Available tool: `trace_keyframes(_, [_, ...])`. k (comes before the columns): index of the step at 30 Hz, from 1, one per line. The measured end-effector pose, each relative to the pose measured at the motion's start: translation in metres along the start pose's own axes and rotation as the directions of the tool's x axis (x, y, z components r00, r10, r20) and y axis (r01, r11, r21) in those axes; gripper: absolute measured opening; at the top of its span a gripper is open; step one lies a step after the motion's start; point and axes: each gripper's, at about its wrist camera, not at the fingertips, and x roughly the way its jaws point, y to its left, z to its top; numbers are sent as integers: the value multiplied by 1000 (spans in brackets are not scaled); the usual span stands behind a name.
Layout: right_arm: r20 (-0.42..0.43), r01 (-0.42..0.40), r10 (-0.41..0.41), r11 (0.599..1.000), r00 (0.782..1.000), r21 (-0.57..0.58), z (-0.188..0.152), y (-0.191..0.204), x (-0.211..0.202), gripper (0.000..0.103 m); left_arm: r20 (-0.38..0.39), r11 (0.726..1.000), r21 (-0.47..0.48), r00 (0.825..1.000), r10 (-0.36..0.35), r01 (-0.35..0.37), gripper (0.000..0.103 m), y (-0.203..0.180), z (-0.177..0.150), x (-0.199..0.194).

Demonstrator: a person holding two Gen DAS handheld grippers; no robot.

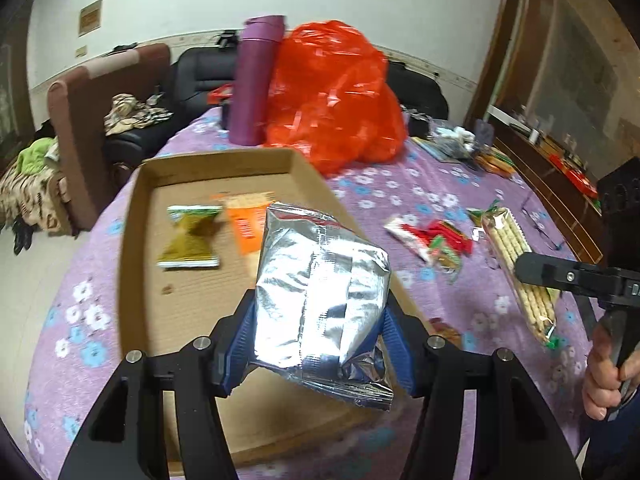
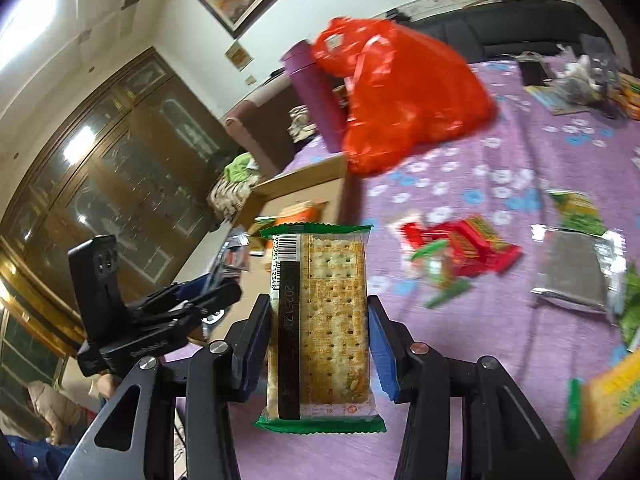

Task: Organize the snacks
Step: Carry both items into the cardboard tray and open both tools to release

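Left gripper (image 1: 320,332) clamped on a silver bag (image 1: 320,292), held above the cardboard tray's (image 1: 132,216) near end; right gripper (image 2: 320,332) clamped on a cracker pack (image 2: 320,320), above the purple cloth (image 2: 500,320). In the tray toward 11 o'clock, green packet (image 1: 192,236) and orange packet (image 1: 246,220). Farther, at 12, purple flask (image 1: 256,80) beside red bag (image 1: 336,96).

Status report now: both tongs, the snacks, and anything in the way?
Left tongs shut on silver bag, above cardboard tray. Right tongs shut on cracker pack. Nothing blocking.
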Motion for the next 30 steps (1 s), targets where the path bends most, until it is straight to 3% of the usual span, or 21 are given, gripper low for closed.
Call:
trace_keyframes(8, [-47,-63,63,998,997,-15,8,40,54,51,-6,995,-72,998,67,-67,58,40,-9,0])
trace_keyframes(13, [-71,-59,57,998,996,-26,10,53,90,51,-21,991,-110,997,73,-75,58,57,-14,5])
trace_keyframes(17, [-98,-18,14,999,995,-42,5,51,116,51,-34,990,-118,996,77,-80,58,63,-18,10])
trace_keyframes(23, [-137,-20,17,1000,990,-21,-1,39,133,51,-42,990,-112,996,79,-84,58,63,-19,16])
trace_keyframes(30, [-119,55,-70,990,990,-128,-6,52,137,51,-65,991,-79,992,107,-112,58,56,-19,23])
